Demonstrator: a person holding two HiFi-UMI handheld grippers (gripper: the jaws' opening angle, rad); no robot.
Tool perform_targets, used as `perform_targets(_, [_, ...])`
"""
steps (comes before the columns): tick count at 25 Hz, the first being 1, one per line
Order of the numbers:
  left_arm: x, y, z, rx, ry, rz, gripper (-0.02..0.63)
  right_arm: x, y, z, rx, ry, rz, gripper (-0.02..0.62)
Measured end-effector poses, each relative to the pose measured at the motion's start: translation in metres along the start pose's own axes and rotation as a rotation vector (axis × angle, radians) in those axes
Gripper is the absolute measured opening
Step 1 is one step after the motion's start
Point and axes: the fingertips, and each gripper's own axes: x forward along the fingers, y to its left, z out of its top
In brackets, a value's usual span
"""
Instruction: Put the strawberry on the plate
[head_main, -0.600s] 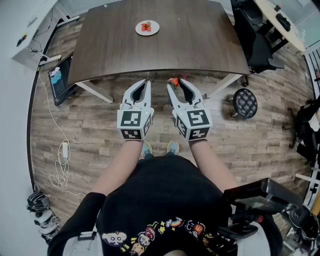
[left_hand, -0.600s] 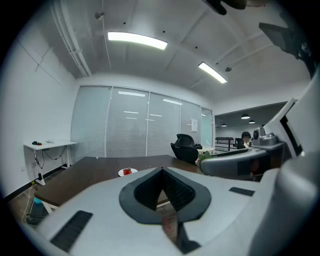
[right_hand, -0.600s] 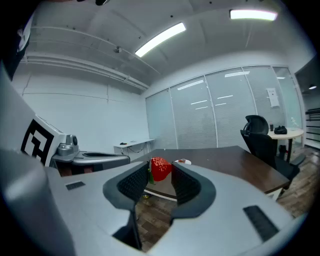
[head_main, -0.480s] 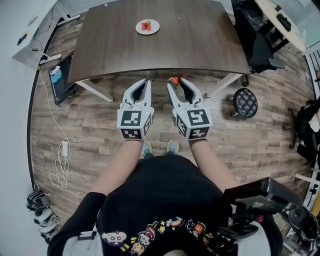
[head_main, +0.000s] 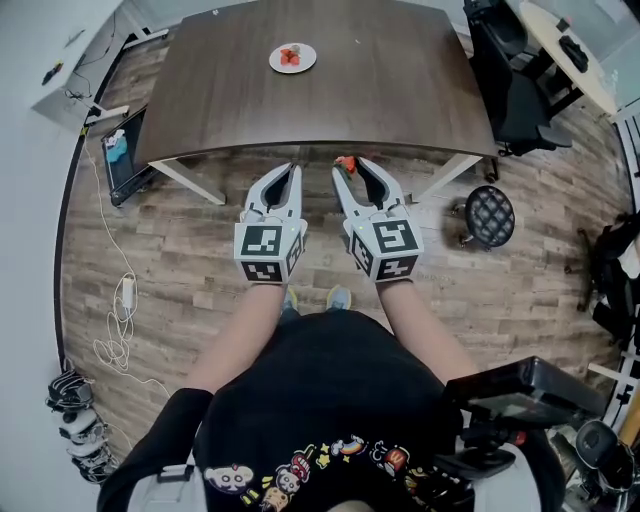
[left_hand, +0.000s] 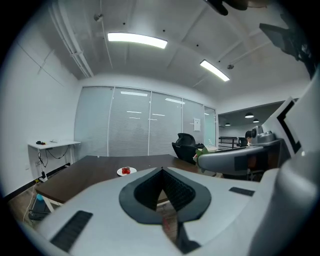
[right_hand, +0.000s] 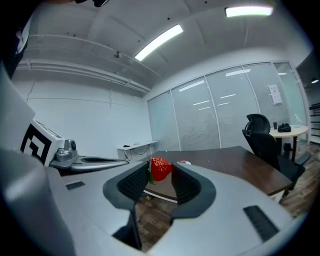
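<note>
A red strawberry (right_hand: 160, 168) with a green leaf sits between the tips of my right gripper (right_hand: 160, 172), which is shut on it. In the head view this gripper (head_main: 349, 166) hovers over the wooden floor just before the near edge of the dark wooden table (head_main: 400, 90), and the strawberry (head_main: 346, 162) shows at its tips. A small white plate (head_main: 292, 58) with red fruit on it stands toward the table's far side, left of centre; it also shows as the plate (left_hand: 126, 171) in the left gripper view. My left gripper (head_main: 292, 168) is beside the right one, shut and empty.
A black office chair (head_main: 510, 75) stands at the table's right end, and a round black stool (head_main: 490, 208) is on the floor near the table's right leg. Cables (head_main: 118, 330) lie on the floor at left. A white side desk (left_hand: 52, 145) lines the left wall.
</note>
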Motion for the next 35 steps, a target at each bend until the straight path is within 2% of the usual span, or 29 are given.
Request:
perform_targets(9, [-0.004,-0.022,-0.007,0.008,-0.002,0.022,-0.011,-0.016,-0.011,-0.005,0.001,-0.007,0.031,0.144])
perform_targets(21, [0.009,-0.014,-0.009,-0.004,-0.017,0.021,-0.011,-0.006,-0.01,-0.008,-0.019,0.002,0.052,0.144])
perform_targets(35, [0.087,0.035,-0.007,-0.01,0.015,-0.019,-0.011,0.08,-0.035,-0.011,-0.019,0.056,0.036,0.144])
